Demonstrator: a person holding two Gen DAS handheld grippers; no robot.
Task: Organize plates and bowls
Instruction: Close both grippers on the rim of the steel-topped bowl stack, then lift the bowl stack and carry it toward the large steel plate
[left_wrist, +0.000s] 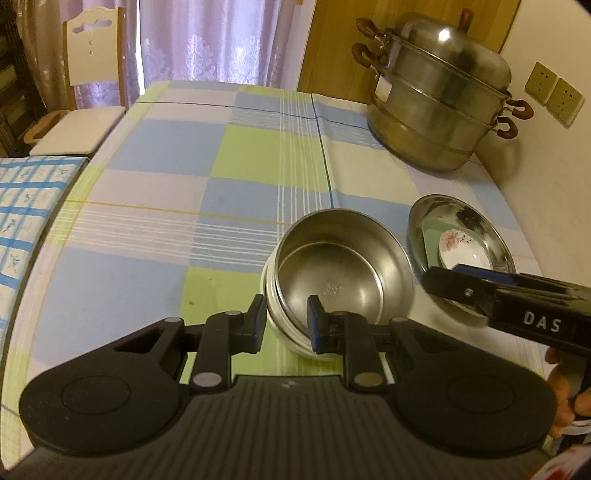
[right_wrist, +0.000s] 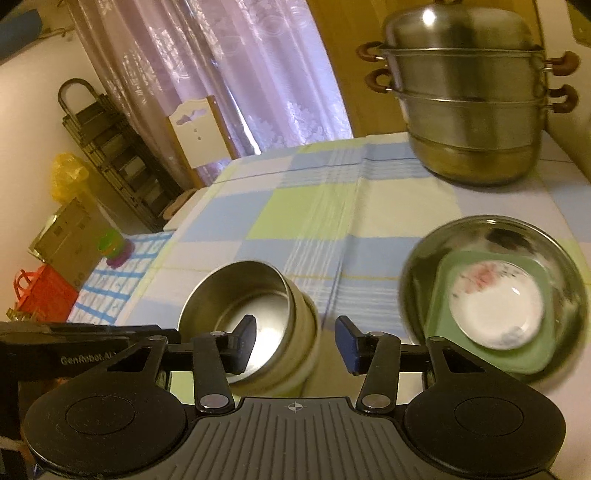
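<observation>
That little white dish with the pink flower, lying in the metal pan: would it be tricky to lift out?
Probably a bit. The flowered dish looks glazed and glossy, so smooth pads might slip on it. It seems ceramic, so likely to chip if dropped. It lies on a green square plate inside the steel pan, whose raised wall may crowd a sideways grab.

A checked cloth (left_wrist: 221, 166) covers the table, with a steamer (left_wrist: 439, 99) at two o'clock, a steel dish (left_wrist: 461, 254) at four holding plates, and a bowl stack (left_wrist: 340, 280) lifted, tilted.
</observation>
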